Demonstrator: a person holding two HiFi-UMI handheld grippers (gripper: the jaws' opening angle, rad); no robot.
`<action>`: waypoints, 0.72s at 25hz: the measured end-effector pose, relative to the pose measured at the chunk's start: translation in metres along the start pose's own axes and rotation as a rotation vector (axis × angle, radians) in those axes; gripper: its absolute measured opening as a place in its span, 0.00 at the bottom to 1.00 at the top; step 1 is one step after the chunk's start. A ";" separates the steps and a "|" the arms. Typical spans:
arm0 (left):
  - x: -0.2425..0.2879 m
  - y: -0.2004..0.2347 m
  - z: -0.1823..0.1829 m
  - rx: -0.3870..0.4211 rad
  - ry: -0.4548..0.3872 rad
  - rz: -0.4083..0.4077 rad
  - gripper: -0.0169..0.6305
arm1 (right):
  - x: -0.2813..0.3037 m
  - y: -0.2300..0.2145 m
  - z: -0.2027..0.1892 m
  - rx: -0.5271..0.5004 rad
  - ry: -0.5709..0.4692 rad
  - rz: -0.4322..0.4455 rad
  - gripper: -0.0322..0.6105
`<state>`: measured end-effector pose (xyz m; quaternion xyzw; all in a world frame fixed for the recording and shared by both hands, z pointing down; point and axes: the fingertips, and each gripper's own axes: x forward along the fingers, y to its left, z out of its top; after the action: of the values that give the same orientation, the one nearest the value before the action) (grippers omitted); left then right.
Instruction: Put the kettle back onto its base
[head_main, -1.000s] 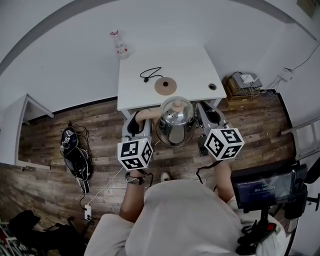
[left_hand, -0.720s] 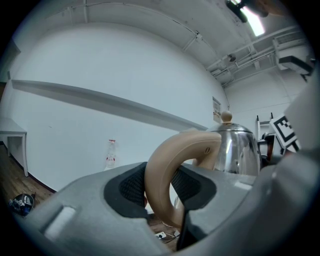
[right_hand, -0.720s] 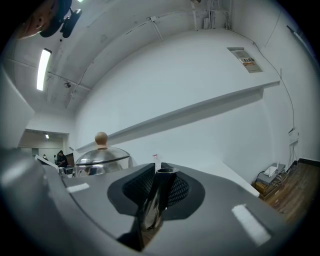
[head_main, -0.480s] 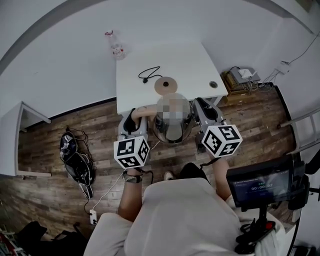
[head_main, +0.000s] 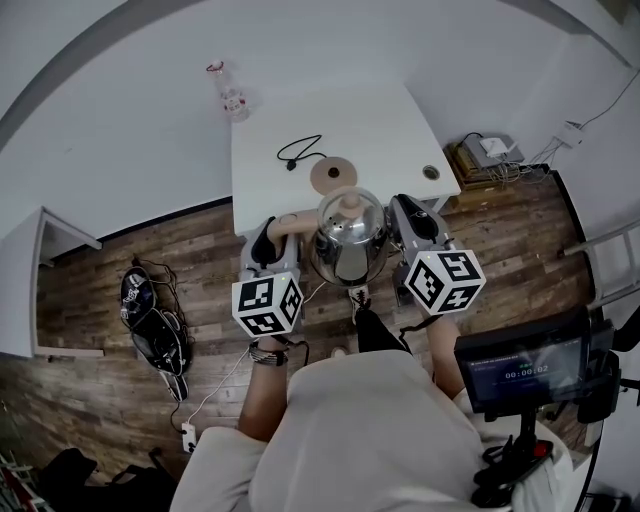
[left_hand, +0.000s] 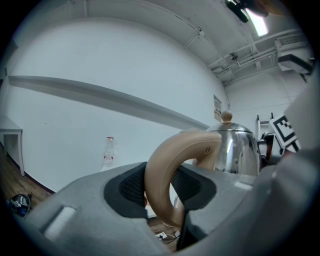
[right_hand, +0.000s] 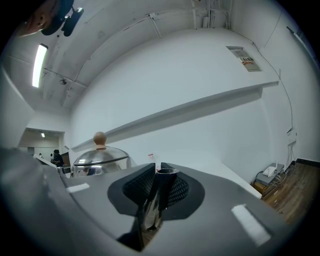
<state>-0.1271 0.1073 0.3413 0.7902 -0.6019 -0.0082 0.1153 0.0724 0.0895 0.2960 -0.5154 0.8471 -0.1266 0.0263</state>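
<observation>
Your white table (head_main: 380, 120) carries a round tan kettle base (head_main: 331, 173) near your edge, w/ a black cord (head_main: 300, 150) just behind it, a plastic bottle (head_main: 230, 92) at the far-left corner, and a small round item (head_main: 431, 172) front-right.

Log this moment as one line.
kettle: held aloft | left gripper: shut on handle | right gripper: shut on spout | base: on table, bare
</observation>
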 end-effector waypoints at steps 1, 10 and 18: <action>-0.002 0.001 -0.001 0.000 -0.002 -0.002 0.25 | 0.000 0.001 -0.001 -0.003 -0.001 -0.001 0.11; 0.095 0.039 -0.017 -0.017 0.025 0.027 0.25 | 0.103 -0.046 -0.018 0.010 0.060 0.040 0.11; 0.161 0.060 -0.024 -0.021 0.037 0.047 0.25 | 0.169 -0.081 -0.024 0.004 0.089 0.063 0.10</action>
<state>-0.1359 -0.0574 0.3968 0.7746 -0.6179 0.0026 0.1348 0.0593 -0.0900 0.3532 -0.4822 0.8631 -0.1501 -0.0064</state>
